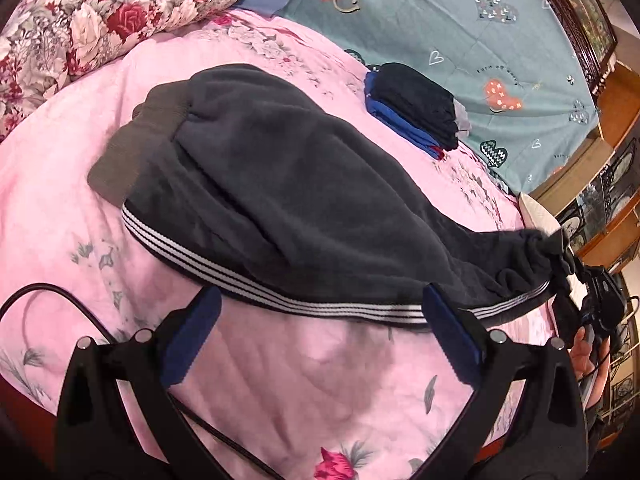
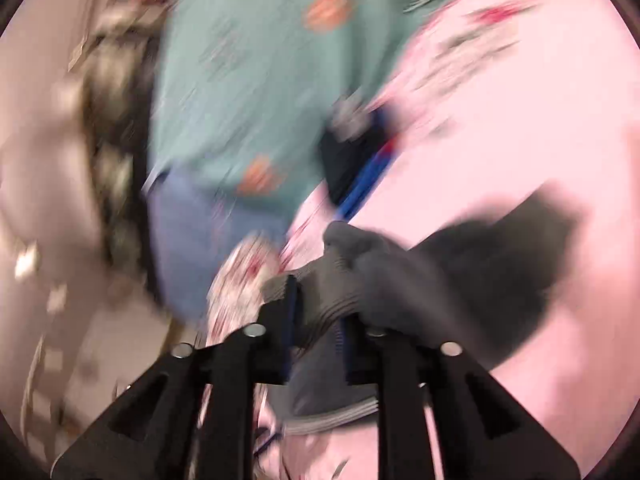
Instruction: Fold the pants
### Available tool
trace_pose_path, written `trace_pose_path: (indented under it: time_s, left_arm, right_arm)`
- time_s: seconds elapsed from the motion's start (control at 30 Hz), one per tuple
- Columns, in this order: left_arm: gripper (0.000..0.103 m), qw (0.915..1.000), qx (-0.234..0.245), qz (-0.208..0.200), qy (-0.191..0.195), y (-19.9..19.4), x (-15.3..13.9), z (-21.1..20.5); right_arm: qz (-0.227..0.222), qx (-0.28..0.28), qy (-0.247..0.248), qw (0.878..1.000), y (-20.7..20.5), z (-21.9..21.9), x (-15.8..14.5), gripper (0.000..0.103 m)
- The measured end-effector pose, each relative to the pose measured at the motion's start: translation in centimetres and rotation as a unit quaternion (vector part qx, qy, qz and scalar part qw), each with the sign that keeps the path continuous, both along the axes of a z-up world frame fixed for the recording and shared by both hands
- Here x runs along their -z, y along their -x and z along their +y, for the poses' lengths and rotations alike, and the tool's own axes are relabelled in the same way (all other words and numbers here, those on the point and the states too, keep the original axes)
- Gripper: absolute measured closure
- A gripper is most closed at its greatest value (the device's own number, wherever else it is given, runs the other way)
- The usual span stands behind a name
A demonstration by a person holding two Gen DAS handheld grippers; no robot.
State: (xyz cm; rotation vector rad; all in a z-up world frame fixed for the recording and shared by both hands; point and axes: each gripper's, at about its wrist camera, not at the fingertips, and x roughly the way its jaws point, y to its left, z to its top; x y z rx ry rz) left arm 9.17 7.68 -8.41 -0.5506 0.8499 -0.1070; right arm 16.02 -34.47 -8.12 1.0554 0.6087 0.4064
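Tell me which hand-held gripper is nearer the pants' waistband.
Right. The right hand-held gripper is clamped on the waistband; the left hand-held gripper stands open beside the striped side seam.

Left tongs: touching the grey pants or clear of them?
Apart. In the left wrist view the left tongs stand open over pink bedding, with nothing between the pads; the grey pants lie just beyond the tips.

Dark pants (image 1: 288, 184) on pink bedspread (image 1: 64, 216)

1. Left gripper (image 1: 322, 334) — matte black angular frame, blue pads on its fingers (image 1: 192, 336), silver round screws at the joints.
2. A black cable (image 1: 48, 294) loops off its left side.
3. Right gripper (image 2: 316, 340) — same black frame, silver screws, blue pads.
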Motion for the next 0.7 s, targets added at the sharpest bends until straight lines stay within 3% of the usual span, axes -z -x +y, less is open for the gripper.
trace_pose_path:
  time_s: [0.07, 0.17, 0.2, 0.3, 0.43, 0.67, 0.7]
  left_arm:
    - [0.002, 0.9999, 0.010, 0.001, 0.002, -0.4, 0.0, -0.6]
    - [0.002, 0.9994, 0.032, -0.007, -0.010, -0.8, -0.3, -2.0]
    - [0.002, 0.9992, 0.037, -0.008, -0.011, -0.9, -0.4, -2.4]
    - [0.002, 0.9990, 0.042, -0.006, -0.014, -1.3, -0.4, -3.4]
    - [0.002, 0.9990, 0.042, -0.001, -0.012, -1.8, -0.3, -4.1]
    - [0.002, 0.9997, 0.018, 0.011, -0.013, -2.1, 0.7, -3.2]
    - [0.002, 0.9998, 0.014, 0.010, -0.012, -2.2, 0.8, -3.1]
  right_arm:
    - [0.053, 0.007, 0.018, 0.998, 0.0, -2.2, 0.4, 0.039]
    - [0.053, 0.030, 0.085, 0.994, 2.5, -3.8, -0.6, 0.036]
    - [0.054, 0.045, 0.100, 0.993, 3.4, -4.4, -0.7, 0.028]
    - [0.086, 0.079, 0.117, 0.986, 5.2, -6.4, 0.2, 0.022]
    - [0.129, 0.029, 0.116, 0.984, 4.2, -5.5, 3.0, 0.022]
    - [0.149, -0.009, 0.170, 0.974, -2.6, -0.6, 5.4, 0.022]
    - [0.143, -0.017, 0.170, 0.975, -3.1, -0.3, 5.4, 0.045]
